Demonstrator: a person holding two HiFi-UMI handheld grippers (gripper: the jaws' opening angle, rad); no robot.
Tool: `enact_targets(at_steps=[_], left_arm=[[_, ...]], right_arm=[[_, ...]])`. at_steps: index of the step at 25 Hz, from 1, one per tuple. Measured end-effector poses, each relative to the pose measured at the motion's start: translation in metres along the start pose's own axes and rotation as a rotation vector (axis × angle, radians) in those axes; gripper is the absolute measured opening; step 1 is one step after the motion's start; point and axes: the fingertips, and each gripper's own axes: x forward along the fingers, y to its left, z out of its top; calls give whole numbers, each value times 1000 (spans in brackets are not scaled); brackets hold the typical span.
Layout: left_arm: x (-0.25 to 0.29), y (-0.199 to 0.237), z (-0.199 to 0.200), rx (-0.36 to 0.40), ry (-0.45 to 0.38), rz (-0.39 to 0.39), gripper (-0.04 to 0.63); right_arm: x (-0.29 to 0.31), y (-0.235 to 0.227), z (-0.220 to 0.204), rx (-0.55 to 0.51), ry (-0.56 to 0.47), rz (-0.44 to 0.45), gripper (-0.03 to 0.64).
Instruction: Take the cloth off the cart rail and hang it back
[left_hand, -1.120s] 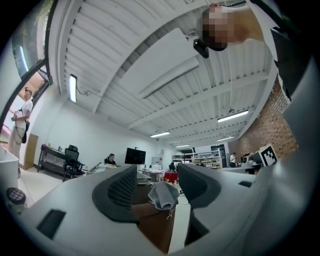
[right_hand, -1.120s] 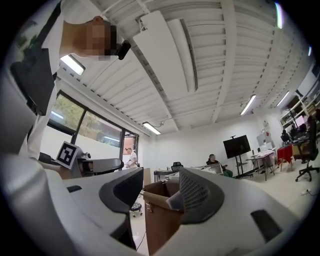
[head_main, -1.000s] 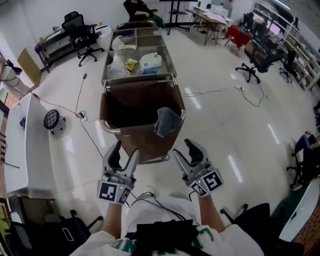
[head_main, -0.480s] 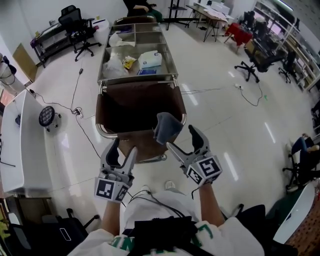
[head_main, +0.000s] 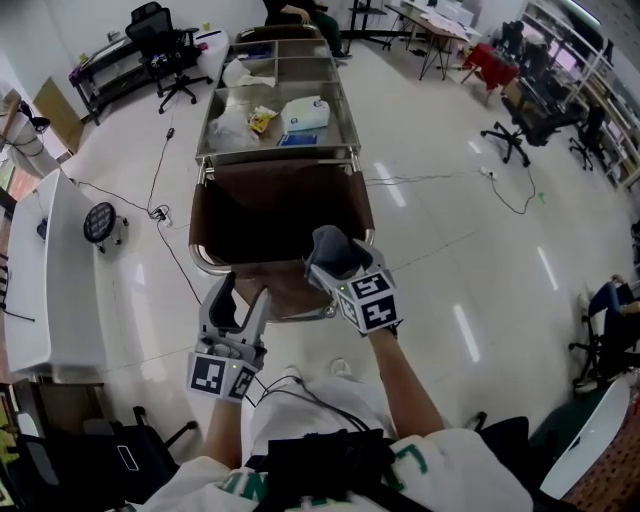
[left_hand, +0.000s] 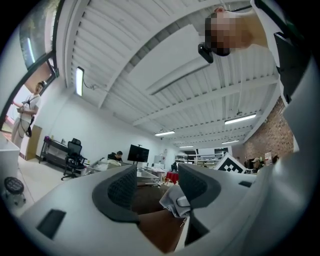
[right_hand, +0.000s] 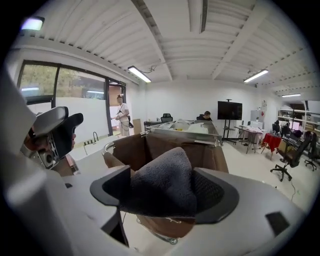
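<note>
A grey cloth (head_main: 335, 252) hangs bunched over the near right corner of the cart rail (head_main: 215, 268), above the brown bag (head_main: 270, 215) slung in the cart's frame. My right gripper (head_main: 338, 270) reaches onto it. In the right gripper view the cloth (right_hand: 165, 175) fills the gap between the two pads, and the jaws are closing around it while it still lies on the rail. My left gripper (head_main: 232, 322) stays low in front of the cart, open and empty. The left gripper view shows the cloth (left_hand: 172, 197) beyond its right pad.
The steel cart tray (head_main: 275, 155) beyond the bag holds bags, a white box and small items. A white desk (head_main: 55, 290) runs along the left, with a round device (head_main: 100, 222) and cables on the floor beside it. Office chairs (head_main: 160, 45) stand farther off.
My right gripper has moved forward and left from beside the cart onto the cloth, and its jaws now straddle it. The left gripper has stayed put.
</note>
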Motion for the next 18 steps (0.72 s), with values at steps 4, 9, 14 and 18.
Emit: enact_targets(at_steps=[4,9,14,18], left_arm=[[-2,-1,-1,-2,6,9,242],[2,-5,4,6,-7,5,242],[8,-9,9,19,-10,0,242],[13,-13,16,44,-17,-8,242]], right_arm=[[0,7,-3,-35,25,56,289],[-9,3,1,-31,-7,70,176],[-40,2,42,-20,-213,101,137],[-84,-3,83,-59,-405,81,135]])
